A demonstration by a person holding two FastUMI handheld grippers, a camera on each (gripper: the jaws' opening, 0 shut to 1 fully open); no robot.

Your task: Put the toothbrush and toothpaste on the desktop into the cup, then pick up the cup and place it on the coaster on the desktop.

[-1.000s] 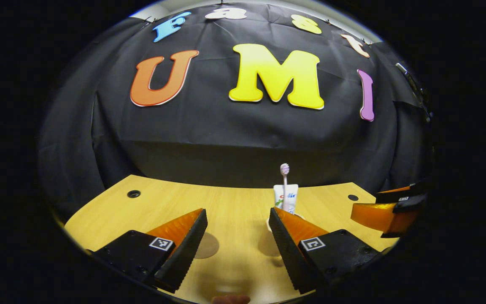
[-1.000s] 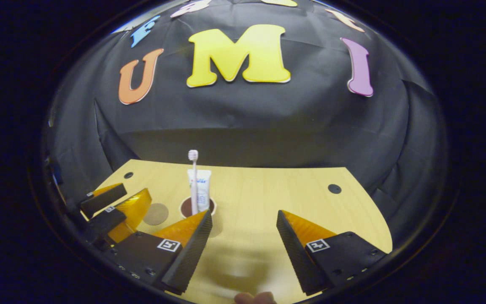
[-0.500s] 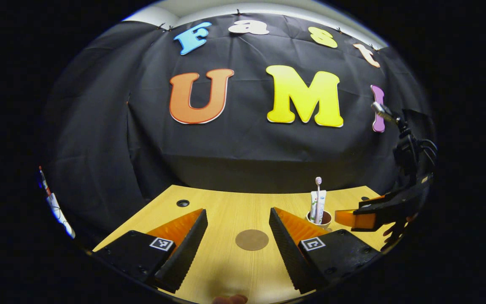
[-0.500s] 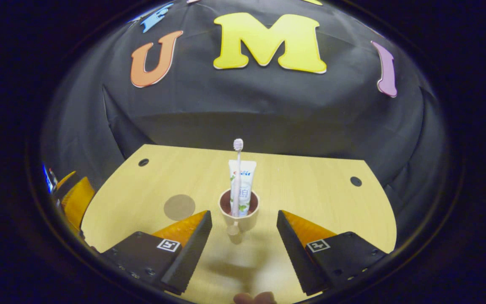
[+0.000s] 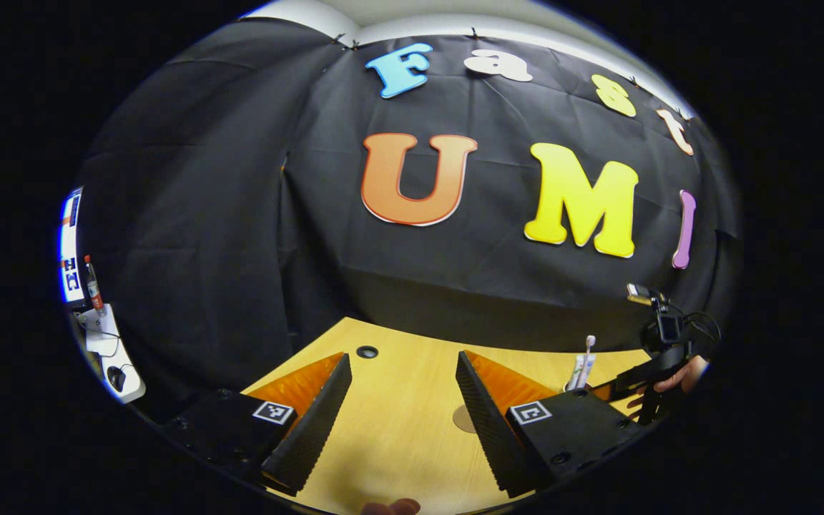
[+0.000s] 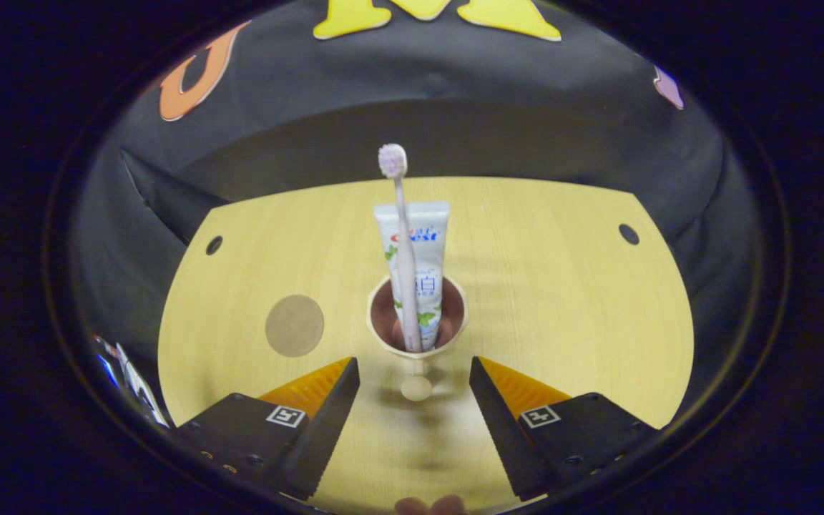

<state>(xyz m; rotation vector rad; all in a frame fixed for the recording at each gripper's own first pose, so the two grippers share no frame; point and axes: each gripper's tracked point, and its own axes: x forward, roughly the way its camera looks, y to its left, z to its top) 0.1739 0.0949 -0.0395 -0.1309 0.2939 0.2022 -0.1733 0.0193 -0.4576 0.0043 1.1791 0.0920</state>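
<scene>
Right gripper (image 6: 414, 372) hangs just short of the cup (image 6: 418, 345), fingers spread wide with nothing between them, the cup's little knob-like handle sitting in the gap ahead of the tips. The cup stands upright around the middle of the desktop (image 6: 562, 300), and inside it the toothbrush (image 6: 402, 236) rises bristles-up, with the toothpaste (image 6: 420, 250) tube right behind it (cap end down in the cup, flat end up). Both lean only slightly, poking well above the rim. Off to the cup's left in the right gripper view lies the coaster (image 6: 295, 325), a flat round disc, bare, well apart from the cup and nearer the desktop's left edge.

Over in the left gripper view, the left gripper (image 5: 403, 400) is held above the near part of the desktop, its jaws wide apart too and gripping nothing. A sliver of the coaster (image 5: 463, 420) peeks out beside its right finger. Far at the right edge of that view the toothbrush (image 5: 586, 354) and what looks like the tube show small and blurred, with a hand (image 5: 677, 375) holding the other gripper just beside them. Two cable holes mark the desktop's far corners
</scene>
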